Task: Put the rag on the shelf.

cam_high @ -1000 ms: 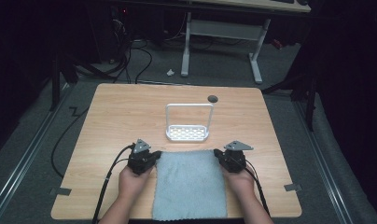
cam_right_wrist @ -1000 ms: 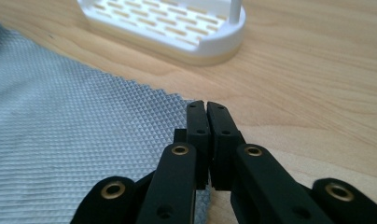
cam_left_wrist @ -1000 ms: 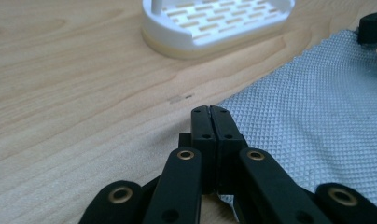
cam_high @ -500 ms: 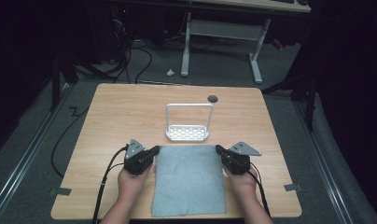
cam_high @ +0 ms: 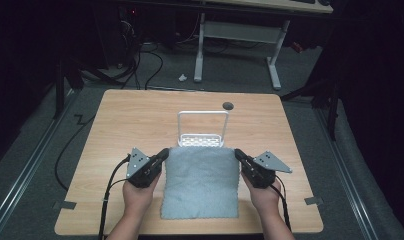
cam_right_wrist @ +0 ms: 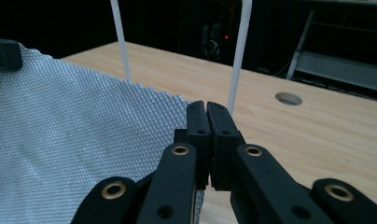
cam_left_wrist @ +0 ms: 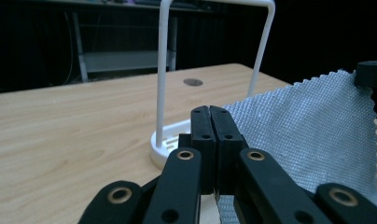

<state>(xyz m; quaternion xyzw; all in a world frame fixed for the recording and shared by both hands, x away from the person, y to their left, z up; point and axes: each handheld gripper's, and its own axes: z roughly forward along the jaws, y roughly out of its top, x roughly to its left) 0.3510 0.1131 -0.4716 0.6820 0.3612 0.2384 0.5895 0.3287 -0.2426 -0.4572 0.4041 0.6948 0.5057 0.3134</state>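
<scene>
Left hand-held gripper [cam_high: 161,153] is clamped tight on the cloth's [cam_high: 201,182] far left corner, right hand-held gripper [cam_high: 238,154] pinching the far right corner the same way. The 2 corners are up off the bench [cam_high: 140,120], the near edge lying flat. Just beyond the raised edge stands the white rack [cam_high: 202,131].
</scene>
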